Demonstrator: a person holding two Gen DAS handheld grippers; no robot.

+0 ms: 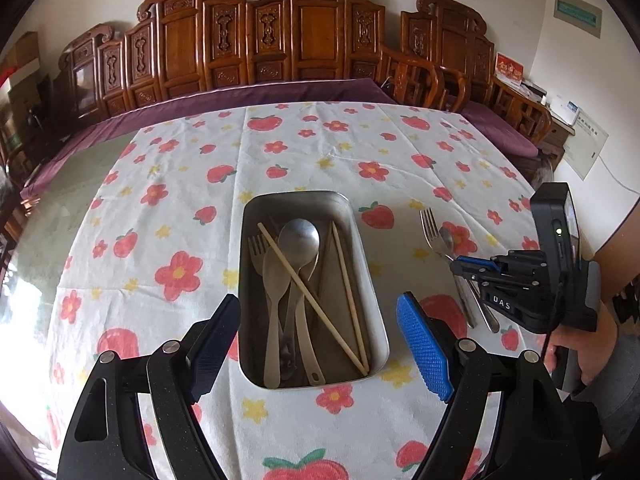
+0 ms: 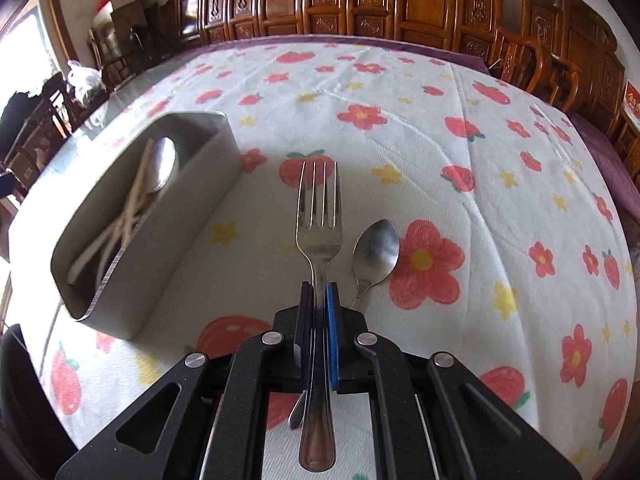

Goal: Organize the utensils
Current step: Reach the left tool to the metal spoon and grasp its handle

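A metal tray (image 1: 366,256) sits mid-table and holds spoons, a fork and chopsticks (image 1: 348,280). My left gripper (image 1: 320,344) is open and empty, its fingers either side of the tray's near end, above it. My right gripper (image 2: 319,296) is shut on the handle of a metal fork (image 2: 319,204), tines pointing away. A small metal spoon (image 2: 376,250) lies on the cloth just right of the fork. In the left wrist view the right gripper (image 1: 456,268) is over the fork (image 1: 432,228) and spoon, right of the tray. The tray also shows in the right wrist view (image 2: 168,236), to the left.
A flowered tablecloth (image 1: 320,152) covers the table. A carved wooden bench with a purple cushion (image 1: 280,92) runs along the far edge. Wooden chairs (image 2: 560,68) stand at the right. The person's hand (image 1: 588,352) holds the right gripper.
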